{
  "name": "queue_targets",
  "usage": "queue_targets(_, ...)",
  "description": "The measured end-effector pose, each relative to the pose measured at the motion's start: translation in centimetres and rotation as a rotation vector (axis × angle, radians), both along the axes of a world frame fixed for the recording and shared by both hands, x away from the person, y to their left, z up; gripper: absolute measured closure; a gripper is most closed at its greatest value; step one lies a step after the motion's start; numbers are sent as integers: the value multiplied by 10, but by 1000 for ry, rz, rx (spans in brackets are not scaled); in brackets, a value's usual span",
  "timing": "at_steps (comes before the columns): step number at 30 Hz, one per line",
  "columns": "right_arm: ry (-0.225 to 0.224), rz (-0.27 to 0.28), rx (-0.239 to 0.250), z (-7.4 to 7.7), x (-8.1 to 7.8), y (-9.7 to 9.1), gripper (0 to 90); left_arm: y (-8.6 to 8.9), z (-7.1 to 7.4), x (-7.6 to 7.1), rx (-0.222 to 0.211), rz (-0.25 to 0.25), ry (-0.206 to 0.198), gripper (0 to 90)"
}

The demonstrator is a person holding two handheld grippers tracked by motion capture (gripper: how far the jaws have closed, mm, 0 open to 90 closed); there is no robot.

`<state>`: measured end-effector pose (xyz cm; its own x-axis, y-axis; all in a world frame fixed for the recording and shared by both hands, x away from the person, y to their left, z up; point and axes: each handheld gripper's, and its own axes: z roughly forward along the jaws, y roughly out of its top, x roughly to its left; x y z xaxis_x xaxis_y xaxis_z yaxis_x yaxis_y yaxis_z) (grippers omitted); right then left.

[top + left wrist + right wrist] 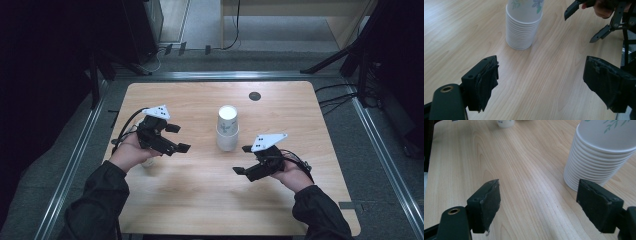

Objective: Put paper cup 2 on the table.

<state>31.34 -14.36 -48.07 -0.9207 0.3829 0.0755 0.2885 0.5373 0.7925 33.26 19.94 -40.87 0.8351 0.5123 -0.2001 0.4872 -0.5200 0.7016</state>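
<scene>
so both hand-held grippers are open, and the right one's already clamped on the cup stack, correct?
Not clamped. The right hand-held gripper is open and apart from the cup stack, with bare table between them. The high view shows this. The left hand-held gripper is open too.

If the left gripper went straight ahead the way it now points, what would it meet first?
Most likely the stack of paper cups, which stands ahead of the open left gripper, slightly left of its centre line. Bare wooden table lies between. It might only brush the stack's right side; depth is unclear.
</scene>
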Motion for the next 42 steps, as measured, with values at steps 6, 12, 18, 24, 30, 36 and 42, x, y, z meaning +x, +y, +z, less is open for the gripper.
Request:
queue_targets(6, 13, 7, 3, -1, -2, 1, 198, -16, -9, -1, 25, -7, -6, 130)
queue_targets(12, 21, 19, 1, -2, -2, 3, 195, -29, -21, -3, 26, -9, -20, 131)
queue_targets(18, 21, 29, -7, -4, -1, 5, 195, -43, -37, -7, 44, 9, -45, 130)
queue_targets(24, 28, 38, -28, -9, 1, 7, 195, -55, -53, -10, 76, 22, -73, 131)
queue_targets(30, 28, 41, -33, -10, 1, 8, 195, -66, -66, -17, 76, -2, -96, 131)
queue_targets(36, 31, 44, -45, -12, 1, 8, 195, -71, -80, -19, 96, 13, -94, 131)
queue_targets(42, 28, 55, -78, -17, 3, 9, 195, -72, -87, -18, 115, 16, -89, 131)
